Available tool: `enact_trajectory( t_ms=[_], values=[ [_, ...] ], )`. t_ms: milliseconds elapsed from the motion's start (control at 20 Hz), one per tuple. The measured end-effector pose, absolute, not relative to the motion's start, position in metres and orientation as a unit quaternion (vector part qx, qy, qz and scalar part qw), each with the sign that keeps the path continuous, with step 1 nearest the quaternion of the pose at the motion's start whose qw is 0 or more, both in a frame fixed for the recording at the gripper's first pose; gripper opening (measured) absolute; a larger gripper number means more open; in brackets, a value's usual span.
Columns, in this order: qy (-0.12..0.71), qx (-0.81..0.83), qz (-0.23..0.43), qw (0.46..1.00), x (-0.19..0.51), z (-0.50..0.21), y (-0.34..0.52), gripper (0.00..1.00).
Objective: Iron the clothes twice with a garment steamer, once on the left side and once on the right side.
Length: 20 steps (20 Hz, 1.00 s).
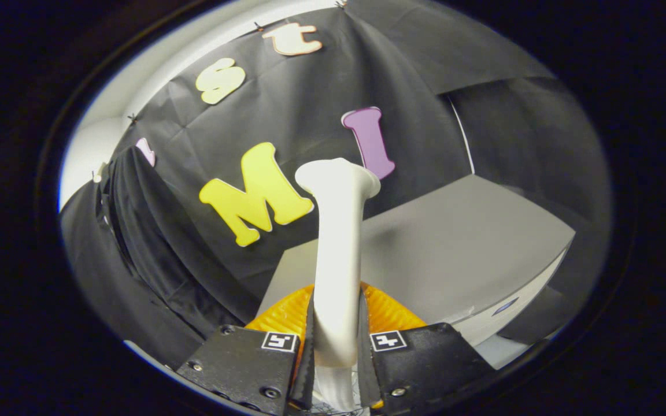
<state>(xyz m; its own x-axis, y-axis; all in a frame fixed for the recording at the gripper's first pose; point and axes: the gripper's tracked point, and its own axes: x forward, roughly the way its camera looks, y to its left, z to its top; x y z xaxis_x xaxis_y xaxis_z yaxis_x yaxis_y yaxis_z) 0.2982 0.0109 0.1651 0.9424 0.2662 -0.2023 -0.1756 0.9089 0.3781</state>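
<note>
Gripper point(336, 346): clamped on the garment steamer point(339, 242) handle, both fingers pressed.
Garment point(148, 242): hung off beside the steamer, apart.
Risk: a side may be missed if the head is aimed badly.

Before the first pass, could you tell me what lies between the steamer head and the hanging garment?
Gripper view: nothing but bare booth wall between the steamer, clamped in the claw, and the garment.

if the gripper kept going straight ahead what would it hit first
Likely the black cloth wall. The gripper is shut on the white steamer, whose head leads; the dark garment hangs off to the side. Depth is unclear.
</note>
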Motion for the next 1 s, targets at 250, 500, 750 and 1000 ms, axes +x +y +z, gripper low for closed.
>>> enact_trajectory(
  t_ms=[250,500,750,1000],
  values=[
    [0.056,0.145,0.122,0.98,0.261,0.214,0.057,0.33],
    [0.002,0.111,0.135,0.985,0.233,0.247,0.117,0.33],
    [-0.048,0.092,0.15,0.983,0.209,0.277,0.182,0.33],
    [-0.094,0.078,0.182,0.976,0.184,0.308,0.245,0.33]
  ],
)
